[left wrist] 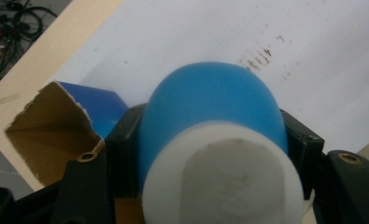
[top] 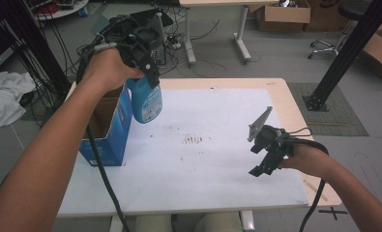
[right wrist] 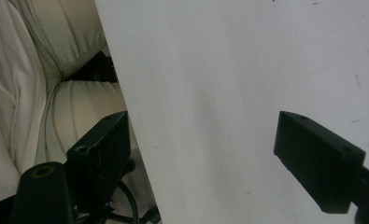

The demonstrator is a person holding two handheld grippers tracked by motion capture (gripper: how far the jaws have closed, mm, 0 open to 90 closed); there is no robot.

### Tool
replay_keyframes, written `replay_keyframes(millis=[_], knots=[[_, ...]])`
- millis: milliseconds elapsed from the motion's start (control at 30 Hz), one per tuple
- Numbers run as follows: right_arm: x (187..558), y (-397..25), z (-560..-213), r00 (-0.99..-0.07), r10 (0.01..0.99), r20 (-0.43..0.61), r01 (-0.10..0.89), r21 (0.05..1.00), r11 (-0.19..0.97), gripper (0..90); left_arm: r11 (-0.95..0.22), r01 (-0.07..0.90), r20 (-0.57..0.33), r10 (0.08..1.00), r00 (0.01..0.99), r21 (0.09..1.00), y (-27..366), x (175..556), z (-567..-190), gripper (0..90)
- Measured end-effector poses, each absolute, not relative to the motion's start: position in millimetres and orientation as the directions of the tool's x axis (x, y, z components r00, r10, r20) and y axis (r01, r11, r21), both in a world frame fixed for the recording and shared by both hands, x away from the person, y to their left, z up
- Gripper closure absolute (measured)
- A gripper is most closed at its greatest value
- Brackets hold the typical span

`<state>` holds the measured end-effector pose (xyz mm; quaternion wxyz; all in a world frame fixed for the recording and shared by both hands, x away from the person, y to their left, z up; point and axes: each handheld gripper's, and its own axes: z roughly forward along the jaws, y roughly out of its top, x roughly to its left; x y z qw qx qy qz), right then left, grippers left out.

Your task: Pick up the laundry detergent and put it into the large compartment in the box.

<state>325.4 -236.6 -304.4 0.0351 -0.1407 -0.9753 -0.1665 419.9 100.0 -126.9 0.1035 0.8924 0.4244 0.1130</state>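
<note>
Left gripper [top: 147, 58] fingers clamped on blue bottle [top: 146, 101], held above the bench [top: 217, 140] beside open box [top: 112, 140]. Right gripper [top: 266, 162] fingers apart, empty.

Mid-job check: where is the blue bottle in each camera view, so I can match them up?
High view: the blue bottle hangs upper left, clamped in the left gripper, beside the open blue box.
Left gripper view: it is at centre, white cap toward the camera, between the jaws.
Right gripper view: it is not in this picture.
Shared landmark: the white tabletop.

Open box [top: 106, 130] blocks table's [top: 217, 193] left edge w/ bottle [top: 146, 101] beside; centre & right free.
</note>
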Motion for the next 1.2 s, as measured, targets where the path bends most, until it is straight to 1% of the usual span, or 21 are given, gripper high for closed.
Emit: replay_keyframes(millis=[100,267,467,567,633,667,767,833,867,900,1200], knots=[[322.8,-239.1,-302.2,-0.959,0.261,0.111,0.283,0.322,0.904,18.9,-0.591,0.752,0.112,0.802,0.587,0.292,101.3,418.2,-116.8,38.0],[322.2,-240.6,-298.6,-0.961,0.259,0.100,0.277,0.332,0.901,19.0,-0.512,0.796,0.084,0.853,0.515,0.323,108.3,415.8,-101.3,38.0],[322.3,-239.0,-296.0,-0.963,0.251,0.095,0.268,0.337,0.903,18.9,-0.418,0.844,0.097,0.907,0.410,0.337,116.6,412.8,-85.2,38.0],[323.0,-238.2,-295.7,-0.964,0.248,0.093,0.264,0.342,0.902,18.8,-0.354,0.868,0.087,0.934,0.346,0.349,126.6,412.1,-79.3,38.0],[323.2,-237.6,-296.5,-0.966,0.241,0.093,0.259,0.345,0.902,18.8,-0.303,0.886,0.079,0.953,0.294,0.351,140.0,411.6,-77.7,37.9],[323.2,-237.6,-296.5,-0.966,0.241,0.093,0.259,0.345,0.902,18.8,-0.303,0.886,0.079,0.953,0.294,0.351,140.0,411.6,-77.7,38.0],[322.8,-237.6,-297.0,-0.966,0.242,0.094,0.260,0.340,0.904,18.8,-0.262,0.902,0.072,0.965,0.253,0.343,154.3,410.6,-79.4,38.0],[322.9,-238.4,-296.6,-0.965,0.244,0.095,0.262,0.350,0.899,18.7,-0.215,0.912,0.050,0.976,0.211,0.348,169.9,409.4,-80.4,38.0],[322.9,-238.4,-296.6,-0.965,0.244,0.095,0.262,0.350,0.899,18.7,-0.215,0.912,0.050,0.976,0.211,0.348,169.9,409.4,-80.4,38.0],[322.9,-238.7,-296.4,-0.965,0.244,0.095,0.262,0.351,0.899,18.7,-0.189,0.916,0.043,0.982,0.186,0.354,178.1,408.5,-80.7,38.0],[323.4,-238.4,-295.8,-0.964,0.248,0.095,0.265,0.350,0.898,18.7,-0.098,0.924,0.060,0.995,0.082,0.369,210.2,402.4,-82.5,38.0]])
